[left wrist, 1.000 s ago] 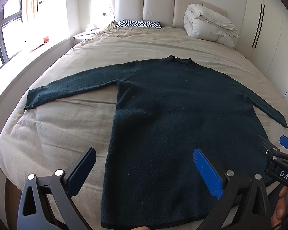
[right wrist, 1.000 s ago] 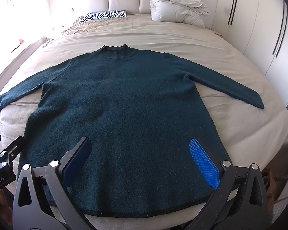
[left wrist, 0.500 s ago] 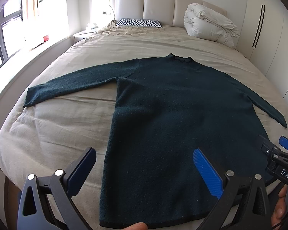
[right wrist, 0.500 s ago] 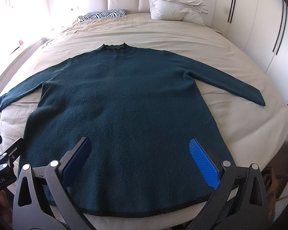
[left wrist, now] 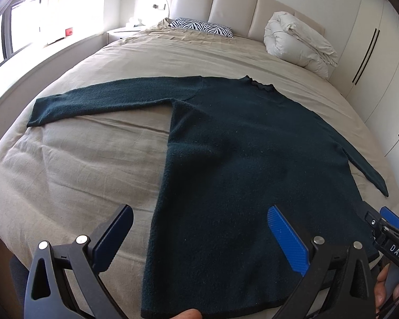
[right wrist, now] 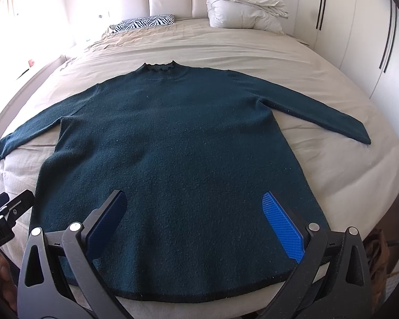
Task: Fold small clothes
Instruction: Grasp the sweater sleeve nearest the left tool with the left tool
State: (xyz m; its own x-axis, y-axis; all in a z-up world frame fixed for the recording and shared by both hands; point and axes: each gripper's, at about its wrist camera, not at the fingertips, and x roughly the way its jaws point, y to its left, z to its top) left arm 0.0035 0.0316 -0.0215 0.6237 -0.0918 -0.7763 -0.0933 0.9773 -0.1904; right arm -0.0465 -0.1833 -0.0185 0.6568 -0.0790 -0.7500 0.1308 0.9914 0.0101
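A dark green knitted sweater (left wrist: 239, 159) (right wrist: 178, 143) lies flat on the bed, collar toward the headboard, both sleeves spread out sideways, hem at the near edge. My left gripper (left wrist: 199, 228) hovers open over the sweater's lower left side, nothing between its blue pads. My right gripper (right wrist: 194, 212) hangs open above the hem area, also holding nothing. Each gripper's tip shows at the edge of the other's view. A hand is partly visible at the bottom right in the left wrist view.
The beige bed sheet (left wrist: 79, 164) (right wrist: 279, 53) surrounds the sweater. A folded white duvet (left wrist: 298, 42) (right wrist: 244, 8) and a zebra pillow (left wrist: 202, 26) (right wrist: 143, 22) lie by the padded headboard. Wardrobe doors (right wrist: 372, 40) stand on the right, a window (left wrist: 13, 26) on the left.
Both grippers have drawn back and risen slightly, so the sweater sits a little farther off in each view. The sweater itself has not moved.
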